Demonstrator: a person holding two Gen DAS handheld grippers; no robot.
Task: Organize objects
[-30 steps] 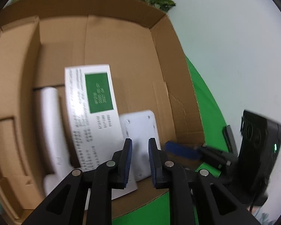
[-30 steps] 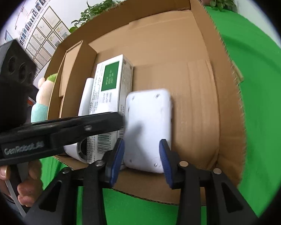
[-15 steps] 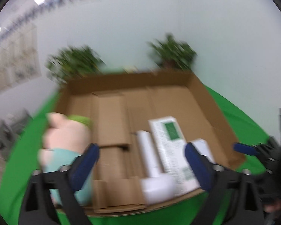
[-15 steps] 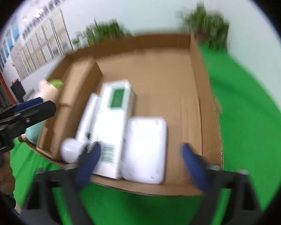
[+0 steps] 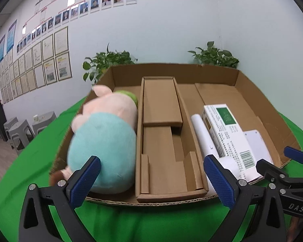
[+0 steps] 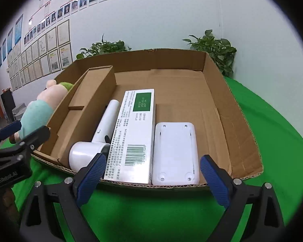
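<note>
Now both of my grippers hang just short of the near edge of the cardboard box (image 6: 218, 92), which sits on the green tablecloth (image 6: 272, 125). My left gripper (image 5: 151, 179) is spread wide with nothing between its blue pads, and my right gripper (image 6: 151, 179) is spread just as wide and equally empty. Judging by how things lie, the sorting looks close to finished: the plush pig (image 5: 105, 141) fills the left compartment, the cardboard insert (image 5: 163, 141) in the middle holds nothing, and in the right compartment a white hair dryer (image 6: 99, 139), a long white carton with a green label (image 6: 135, 135) and a flat white device (image 6: 174, 153) lie side by side, touching, all lengthwise. I see nothing loose on the cloth in either view, so what remains, if anything, is probably a little straightening, though parts of the table are out of sight. Little stands in my way: the low front wall of the box lies between my pads and the items, and my two grippers are close together, each showing at the edge of the other's view. Potted plants (image 6: 214, 46) and framed papers (image 5: 48, 60) line the wall behind, well apart.
</note>
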